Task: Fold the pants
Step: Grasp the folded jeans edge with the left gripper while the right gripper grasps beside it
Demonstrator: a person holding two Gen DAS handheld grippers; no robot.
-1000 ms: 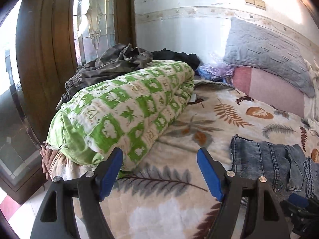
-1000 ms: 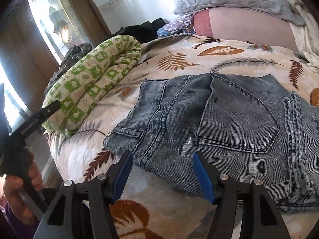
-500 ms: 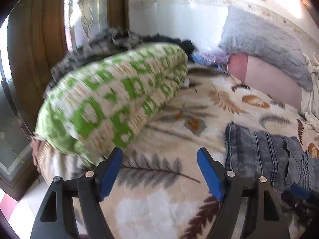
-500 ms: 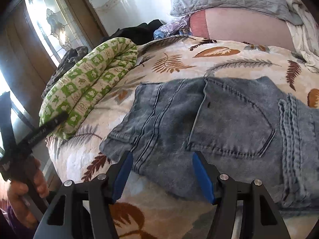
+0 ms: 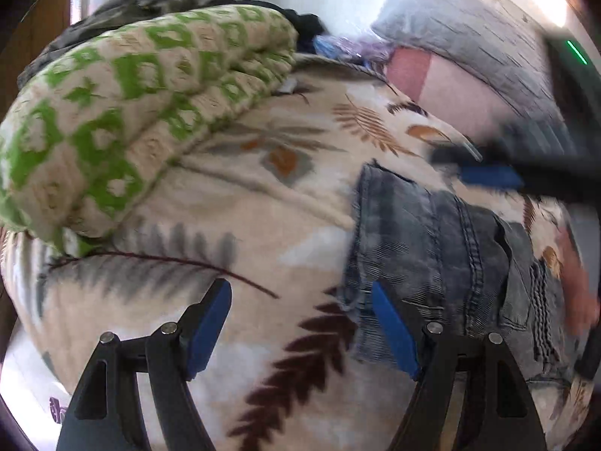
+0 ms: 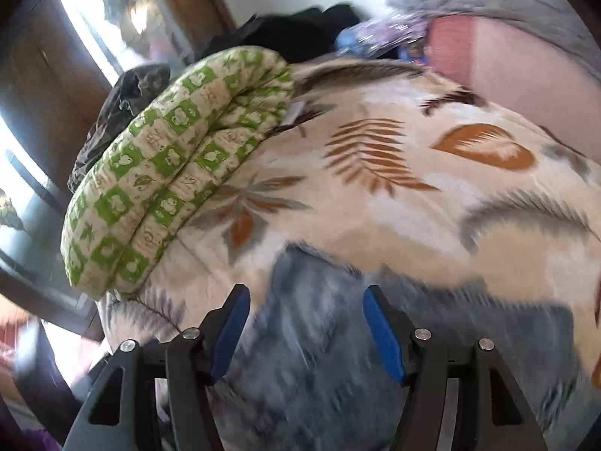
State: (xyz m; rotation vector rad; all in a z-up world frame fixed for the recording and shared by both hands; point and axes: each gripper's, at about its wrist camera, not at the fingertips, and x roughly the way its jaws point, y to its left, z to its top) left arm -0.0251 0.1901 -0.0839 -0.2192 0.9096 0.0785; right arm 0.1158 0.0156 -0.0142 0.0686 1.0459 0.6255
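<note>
Item: jeans (image 5: 443, 248), grey-blue denim, lying on a leaf-print bedspread (image 5: 285, 203).
Condition: already doubled into a compact block; a back pocket and a stacked edge at one side show in the left wrist view. How many folds it has cannot be told through the blur.

Left gripper (image 5: 300, 323): fingers spread, nothing between them. Bare bedspread lies in the gap; the near corner of the jeans sits just at and beyond the right-hand fingertip, apart from the pad as far as can be seen.

Right gripper (image 6: 304, 327): fingers spread, holding nothing. The top edge of the jeans (image 6: 338, 357) lies directly ahead of and under the fingertips; contact cannot be judged, the view being smeared.

Also present: a rolled green-patterned quilt (image 5: 124, 120), well beyond the left-hand fingertip of each gripper; pillows at the head of the bed.

Progress, as judged: most folding appears done. Left: perhaps one further fold or a tidy of the edges, for which both grippers would first have to pinch the cloth.
</note>
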